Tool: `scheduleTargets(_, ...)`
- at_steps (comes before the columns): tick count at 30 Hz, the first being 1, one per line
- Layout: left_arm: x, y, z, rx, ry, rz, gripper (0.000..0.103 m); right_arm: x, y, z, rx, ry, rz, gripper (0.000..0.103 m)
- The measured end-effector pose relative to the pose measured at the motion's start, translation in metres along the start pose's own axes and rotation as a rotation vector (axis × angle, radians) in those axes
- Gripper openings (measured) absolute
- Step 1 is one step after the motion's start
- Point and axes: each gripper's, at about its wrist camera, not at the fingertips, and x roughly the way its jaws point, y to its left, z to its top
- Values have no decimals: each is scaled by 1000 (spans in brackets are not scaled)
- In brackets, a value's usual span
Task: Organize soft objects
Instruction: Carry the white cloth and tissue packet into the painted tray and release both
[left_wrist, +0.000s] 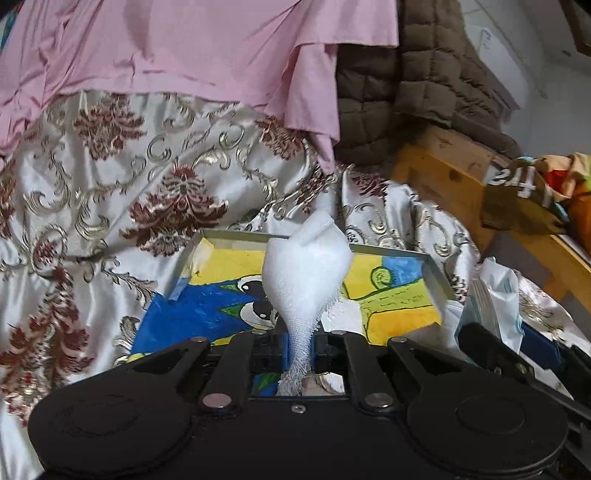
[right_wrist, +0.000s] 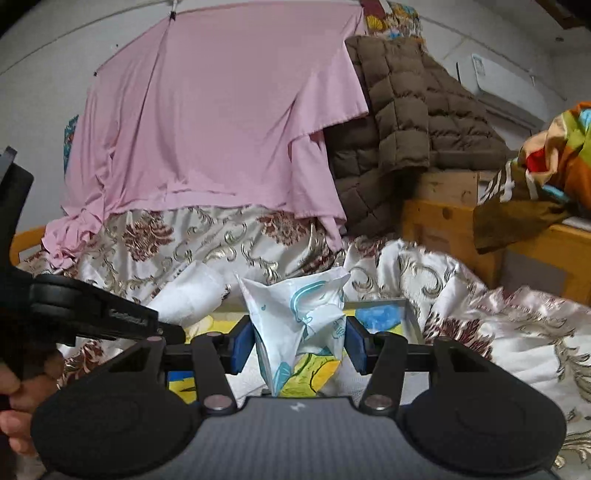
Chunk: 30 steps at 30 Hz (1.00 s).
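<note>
Seen over a bed draped in cream satin brocade with maroon and gold flowers: 2 black two-finger grippers, each with a soft item above a shallow metal-rimmed tray with a yellow and blue cartoon lining.

Left gripper: jaws pressed almost together, pinching the frayed lower end of a white gauze cloth. Gauze fanned upward into a loose cone, hanging over the tray's middle, clear of the lining.

Right gripper: blue pads held about half apart, clamped on either side of a crumpled white plastic tissue packet with teal line drawings. Packet top splayed open above the pads, bottom corner dangling toward the tray, whose rim shows just beyond it.

Visible at the left edge of the right wrist view: the left gripper's black body, with a person's hand wrapped round its handle and the gauze jutting ahead of it, just beside the packet.

Behind, at the head of the bed: a pink cotton sheet hung from the wall, a brown quilted jacket slumped over a pale wooden bed frame, and a bundle of bright multicoloured fabric at far right. White wall air conditioner mounted above the jacket.
</note>
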Motion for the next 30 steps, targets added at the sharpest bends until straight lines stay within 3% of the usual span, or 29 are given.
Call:
scheduleTargets(11,45,9,-3,-65,102,95,11,35,-4,-13,-9,123,-4,57)
scheduleTargets(18,57,7,-6,-66,178,102,11,43,-1,-18,-31,174,1,59)
scheduleTargets(25,62,1,-11,-43,227,113,18,45,0,-20,-42,191,-7,67)
scheduleTargets(27,61,0,-11,-40,223,126,26,46,-2,-20,-40,196,-7,68)
scheduleTargets(30,55,0,-11,-42,200,144,46,43,-4,-20,-42,195,-7,73)
